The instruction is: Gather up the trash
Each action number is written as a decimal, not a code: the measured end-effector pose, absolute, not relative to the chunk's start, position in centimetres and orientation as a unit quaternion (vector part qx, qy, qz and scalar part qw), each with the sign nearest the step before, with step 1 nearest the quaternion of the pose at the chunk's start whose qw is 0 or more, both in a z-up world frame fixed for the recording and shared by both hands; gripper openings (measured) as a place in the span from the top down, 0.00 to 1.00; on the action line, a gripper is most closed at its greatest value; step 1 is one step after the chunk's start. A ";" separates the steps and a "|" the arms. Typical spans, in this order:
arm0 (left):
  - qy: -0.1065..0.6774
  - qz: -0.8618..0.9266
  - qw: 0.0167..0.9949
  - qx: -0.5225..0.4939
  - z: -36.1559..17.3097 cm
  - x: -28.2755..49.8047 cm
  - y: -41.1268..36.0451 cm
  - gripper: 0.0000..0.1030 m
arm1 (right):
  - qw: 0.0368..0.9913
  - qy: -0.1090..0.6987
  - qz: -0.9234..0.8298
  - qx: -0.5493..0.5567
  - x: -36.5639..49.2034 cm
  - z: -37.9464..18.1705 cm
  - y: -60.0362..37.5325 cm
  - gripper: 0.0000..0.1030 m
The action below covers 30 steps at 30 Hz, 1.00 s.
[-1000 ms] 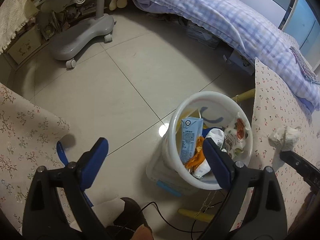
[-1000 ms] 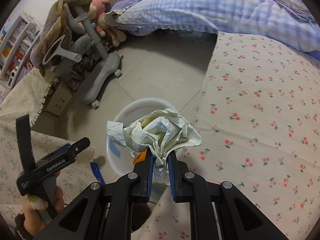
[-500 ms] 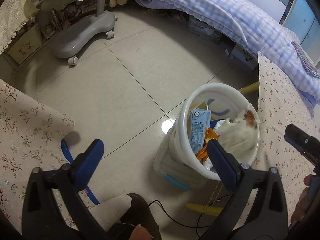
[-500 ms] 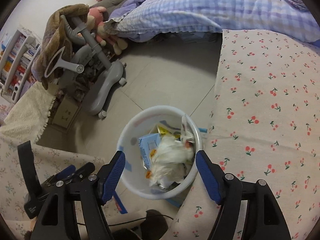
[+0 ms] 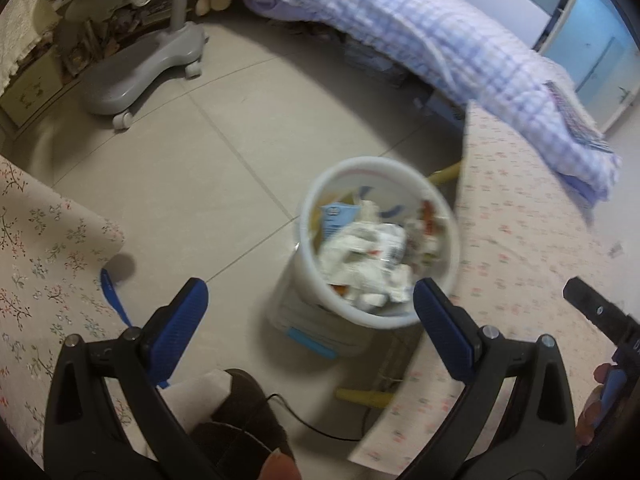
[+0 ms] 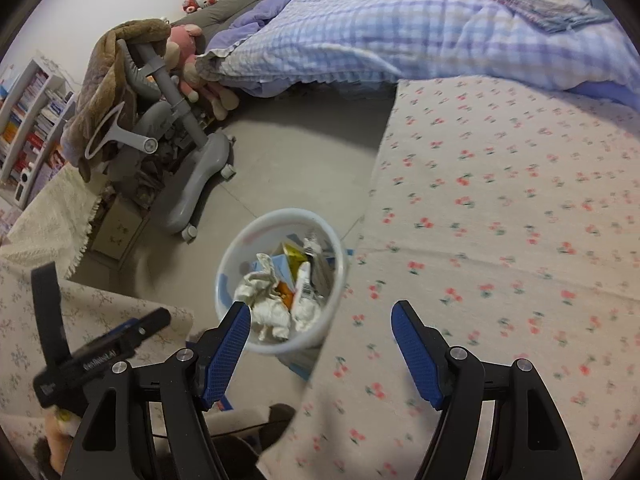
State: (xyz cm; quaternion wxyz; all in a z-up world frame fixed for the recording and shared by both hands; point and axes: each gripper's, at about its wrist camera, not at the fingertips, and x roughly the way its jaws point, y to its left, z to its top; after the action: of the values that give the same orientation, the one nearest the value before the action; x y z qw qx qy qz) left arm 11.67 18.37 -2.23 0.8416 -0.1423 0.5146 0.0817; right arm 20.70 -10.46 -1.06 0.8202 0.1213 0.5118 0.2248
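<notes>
Fingers of the right gripper [image 6: 320, 354] stand apart with nothing between them, their jaws having just opened; the left gripper [image 5: 310, 320] is spread wide and empty too. Just past both sets of blue pads sits the white bin [image 6: 230, 264] on the tiled floor [image 5: 208, 160], between two cloth-covered surfaces: a cherry-print tabletop [image 6: 520, 240] on one side and a floral cloth [image 5: 44, 264] on the other. In the bin the crumpled paper [image 6: 268, 300] lies on top of a blue carton [image 5: 338, 218] and other wrappers, so this piece of trash looks to be already collected.

Paper of this kind is light and soft; it would crush under the pads and could spring loose, so a pinch across its thickest fold is the safer hold. The carton is stiffer and best taken across its flat faces. No further trash shows on the cherry-print cloth from here.

Farther off stand a grey chair base [image 5: 132, 76] and a bed with a checked quilt [image 6: 420, 24].
</notes>
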 end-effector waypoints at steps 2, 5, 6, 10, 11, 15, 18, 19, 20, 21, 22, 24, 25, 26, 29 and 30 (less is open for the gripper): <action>0.511 0.078 0.846 -0.132 -1.2 11.1 16.7 0.01 | 0.832 0.501 0.210 0.107 19.2 0.6 -12.4 0.28; 0.505 0.056 0.854 -0.111 -0.1 9.6 13.8 0.01 | 0.847 0.485 0.194 0.101 16.8 2.6 -14.9 0.26; 0.502 0.048 0.857 -0.103 0.2 9.0 12.8 0.01 | 0.853 0.476 0.189 0.098 15.7 3.4 -15.8 0.24; 0.486 0.027 0.869 -0.090 1.3 6.2 9.4 0.01 | 0.880 0.435 0.173 0.079 10.5 5.6 -18.9 0.17; 0.483 0.023 0.871 -0.089 1.3 5.3 8.6 0.01 | 0.884 0.428 0.170 0.076 9.3 5.9 -19.5 0.16; 0.473 0.011 0.878 -0.074 1.1 2.8 6.3 0.01 | 0.898 0.410 0.141 0.071 4.9 5.7 -22.1 0.06; 0.468 0.007 0.882 -0.063 0.7 1.3 5.0 0.01 | 0.911 0.394 0.099 0.070 2.7 5.0 -23.6 0.00; 0.466 0.007 0.883 -0.062 0.6 0.9 4.7 0.01 | 0.914 0.392 0.087 0.064 2.2 4.7 -23.9 0.00; 0.463 0.008 0.884 -0.060 0.6 0.6 4.6 0.01 | 0.916 0.390 0.075 0.058 1.8 4.1 -24.3 0.00; 0.460 0.009 0.886 -0.057 0.5 0.3 4.4 0.01 | 0.918 0.388 0.065 0.055 1.5 3.5 -24.6 0.00; 0.457 0.013 0.888 -0.053 0.5 0.0 4.1 0.01 | 0.917 0.391 0.062 0.053 1.4 3.0 -24.8 0.00; 0.448 0.017 0.893 -0.047 0.5 -0.3 3.8 0.01 | 0.910 0.406 0.061 0.048 1.6 2.2 -24.9 0.00; 0.445 0.019 0.894 -0.044 0.7 -0.5 3.8 0.01 | 0.911 0.406 0.061 0.047 1.8 2.1 -25.0 0.00; 0.443 0.019 0.895 -0.043 0.7 -0.5 3.8 0.01 | 0.912 0.403 0.058 0.046 1.8 2.2 -25.1 0.00; 0.435 0.024 0.899 -0.044 1.0 -0.7 4.0 0.01 | 0.918 0.392 0.041 0.042 1.5 2.4 -25.6 0.00; 0.435 0.026 0.899 -0.045 0.9 -0.8 4.0 0.01 | 0.919 0.390 0.039 0.043 1.4 2.4 -25.7 0.00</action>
State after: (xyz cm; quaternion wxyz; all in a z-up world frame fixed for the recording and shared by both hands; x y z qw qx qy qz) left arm -0.84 3.96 0.93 0.8988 -0.0454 0.4352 0.0257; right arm 1.40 -25.75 2.45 0.9191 0.0430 0.3898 0.0391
